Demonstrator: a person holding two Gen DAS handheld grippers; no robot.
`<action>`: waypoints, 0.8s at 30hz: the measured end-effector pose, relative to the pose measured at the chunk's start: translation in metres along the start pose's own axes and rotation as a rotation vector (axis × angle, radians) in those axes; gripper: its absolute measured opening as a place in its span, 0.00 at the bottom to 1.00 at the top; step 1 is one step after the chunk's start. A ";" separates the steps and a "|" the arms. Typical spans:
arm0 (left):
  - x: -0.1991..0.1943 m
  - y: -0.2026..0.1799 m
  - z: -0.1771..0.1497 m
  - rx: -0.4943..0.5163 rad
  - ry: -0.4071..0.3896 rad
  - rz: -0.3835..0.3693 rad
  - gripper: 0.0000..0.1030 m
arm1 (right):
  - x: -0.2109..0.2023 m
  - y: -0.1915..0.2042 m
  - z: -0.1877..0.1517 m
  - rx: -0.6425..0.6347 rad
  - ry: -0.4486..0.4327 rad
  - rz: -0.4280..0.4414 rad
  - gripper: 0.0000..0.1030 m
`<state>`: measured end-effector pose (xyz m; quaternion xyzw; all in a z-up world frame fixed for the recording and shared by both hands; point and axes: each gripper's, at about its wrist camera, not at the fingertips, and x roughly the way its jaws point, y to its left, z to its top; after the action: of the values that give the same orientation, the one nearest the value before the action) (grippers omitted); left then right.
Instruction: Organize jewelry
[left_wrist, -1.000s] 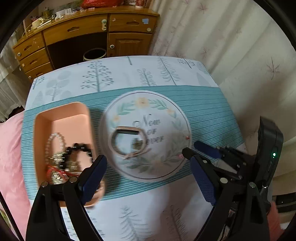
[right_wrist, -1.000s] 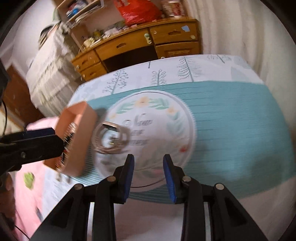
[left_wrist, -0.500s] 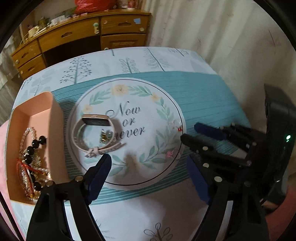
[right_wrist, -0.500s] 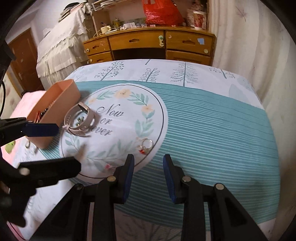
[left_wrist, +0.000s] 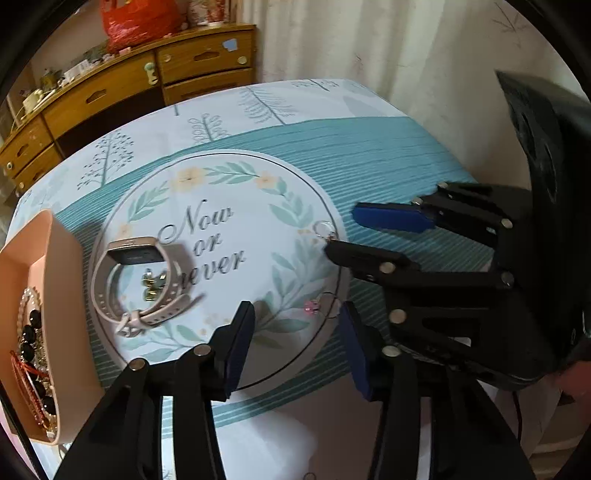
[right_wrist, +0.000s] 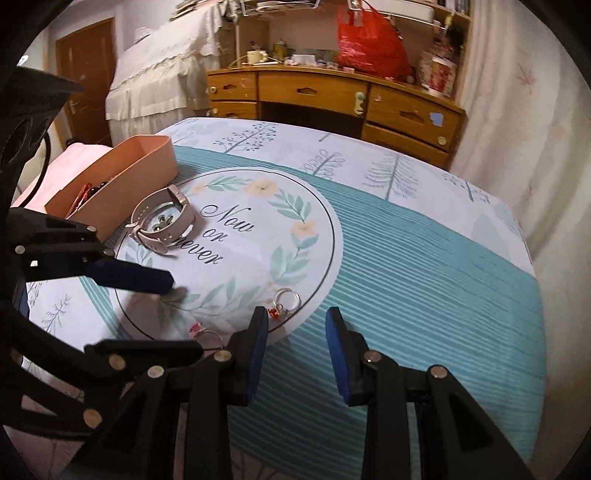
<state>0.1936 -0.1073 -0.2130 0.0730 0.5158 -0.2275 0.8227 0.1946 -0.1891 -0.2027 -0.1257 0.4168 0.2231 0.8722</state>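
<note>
At the left edge of the table, the pink tray (left_wrist: 55, 266) stands just beside the round printed mat (left_wrist: 221, 206), open side up. It already holds beaded bracelets (left_wrist: 31, 354) and chains, so it is judged to be the collecting point for the task.

Next to the right, the pink watch (left_wrist: 144, 280) lies on the mat near the tray, its strap curled into a loop. Small gold earrings (left_wrist: 151, 286) rest inside that loop, apart from the tray.

At the mat's near right rim lie 2 rings. The ring with the pink stone (left_wrist: 325, 306) sits close ahead of the left gripper (left_wrist: 297, 345). Its jaws have just been closing and now stand part-way apart, with nothing pressed between the pads; this ring lies near the right-hand pad, not yet inside the gap. The narrowed gap suits a small, thin item, so a pinch on this ring is the probable step in hand.

The ring with the red stone (right_wrist: 284, 302) lies further right, just ahead of the right gripper (right_wrist: 297, 341). That gripper's jaws are narrowly apart and empty, pointed down at the mat rim, a posture that fits a wait or a pickup of this 2nd ring.

Both rings lie flat on cloth; a pad may push one aside rather than trap it.
</note>
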 end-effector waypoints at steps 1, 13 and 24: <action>0.000 -0.002 0.000 0.008 -0.006 0.007 0.40 | 0.000 0.000 0.000 -0.006 -0.001 0.004 0.32; 0.003 -0.001 0.002 0.024 -0.034 0.024 0.08 | 0.003 0.001 0.004 -0.049 0.017 0.040 0.31; -0.008 0.021 -0.004 -0.042 -0.032 0.029 0.06 | 0.007 0.011 0.011 -0.059 0.032 0.063 0.08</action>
<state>0.1967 -0.0850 -0.2101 0.0597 0.5062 -0.2058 0.8354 0.2001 -0.1733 -0.2014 -0.1415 0.4277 0.2606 0.8539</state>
